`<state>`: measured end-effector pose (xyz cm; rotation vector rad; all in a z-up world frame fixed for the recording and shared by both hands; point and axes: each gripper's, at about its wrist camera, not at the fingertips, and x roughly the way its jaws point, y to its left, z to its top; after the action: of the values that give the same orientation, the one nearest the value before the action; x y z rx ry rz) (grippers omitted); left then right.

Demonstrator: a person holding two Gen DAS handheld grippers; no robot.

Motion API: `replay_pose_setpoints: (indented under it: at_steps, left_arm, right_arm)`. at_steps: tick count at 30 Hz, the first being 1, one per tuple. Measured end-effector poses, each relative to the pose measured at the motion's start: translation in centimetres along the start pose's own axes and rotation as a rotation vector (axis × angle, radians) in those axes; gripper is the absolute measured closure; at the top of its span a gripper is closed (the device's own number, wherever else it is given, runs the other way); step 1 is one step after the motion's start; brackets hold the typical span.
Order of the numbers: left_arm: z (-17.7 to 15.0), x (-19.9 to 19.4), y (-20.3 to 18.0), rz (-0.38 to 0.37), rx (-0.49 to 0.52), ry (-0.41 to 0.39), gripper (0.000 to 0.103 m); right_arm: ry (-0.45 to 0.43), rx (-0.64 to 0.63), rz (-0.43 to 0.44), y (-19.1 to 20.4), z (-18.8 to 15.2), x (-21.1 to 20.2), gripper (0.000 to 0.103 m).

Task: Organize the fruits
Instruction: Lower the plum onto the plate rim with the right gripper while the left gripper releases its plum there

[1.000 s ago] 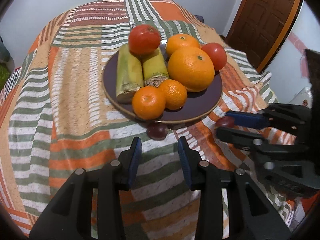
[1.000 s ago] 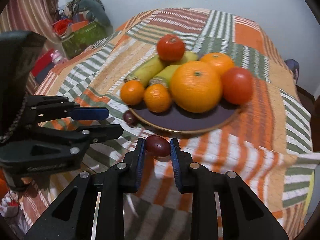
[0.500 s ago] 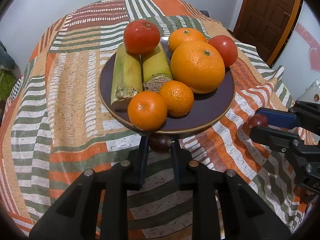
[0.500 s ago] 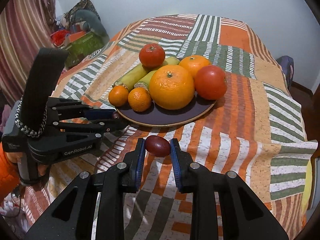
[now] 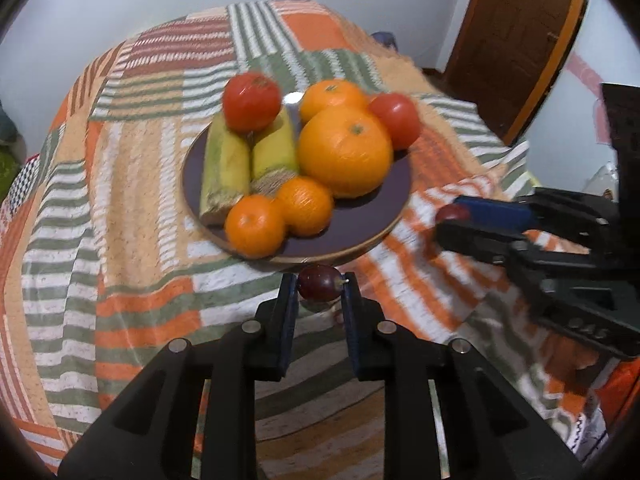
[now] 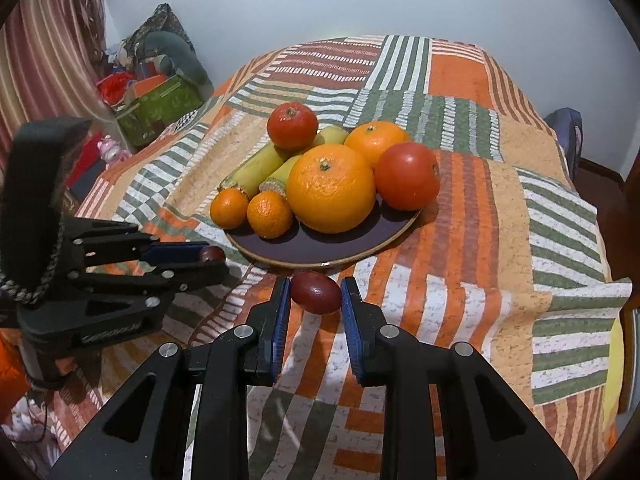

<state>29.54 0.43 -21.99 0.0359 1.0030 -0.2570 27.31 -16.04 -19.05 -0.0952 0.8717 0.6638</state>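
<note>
A dark purple plate [image 5: 360, 224] [image 6: 320, 246] holds a big orange [image 5: 345, 151] [image 6: 330, 189], several small oranges, two tomatoes and two green-yellow bananas [image 5: 224, 172]. My left gripper [image 5: 319, 286] is shut on a dark red grape [image 5: 318, 282], held above the cloth just in front of the plate; it shows at the left of the right wrist view [image 6: 208, 256]. My right gripper [image 6: 315, 292] is shut on a second dark red grape [image 6: 316, 292], also lifted before the plate, and shows at the right of the left wrist view [image 5: 452, 220].
The table wears a striped orange, green and white patchwork cloth [image 6: 460, 240]. A brown door [image 5: 516, 36] stands at the back right. Bags and boxes [image 6: 156, 96] are piled beside a striped curtain at the left.
My left gripper moved up to the grape by the plate, shut on it and lifted it back from the plate. My right gripper kept its grape and drew back a little.
</note>
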Motion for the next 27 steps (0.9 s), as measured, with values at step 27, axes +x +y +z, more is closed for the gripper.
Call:
replay_pose_setpoints:
  at_steps: [27]
  left_arm:
    - [1.8, 2.4, 0.6, -0.030, -0.091, -0.010, 0.075]
  right_arm:
    - [0.036, -0.011, 0.002, 0.0, 1.9, 3.4, 0.079]
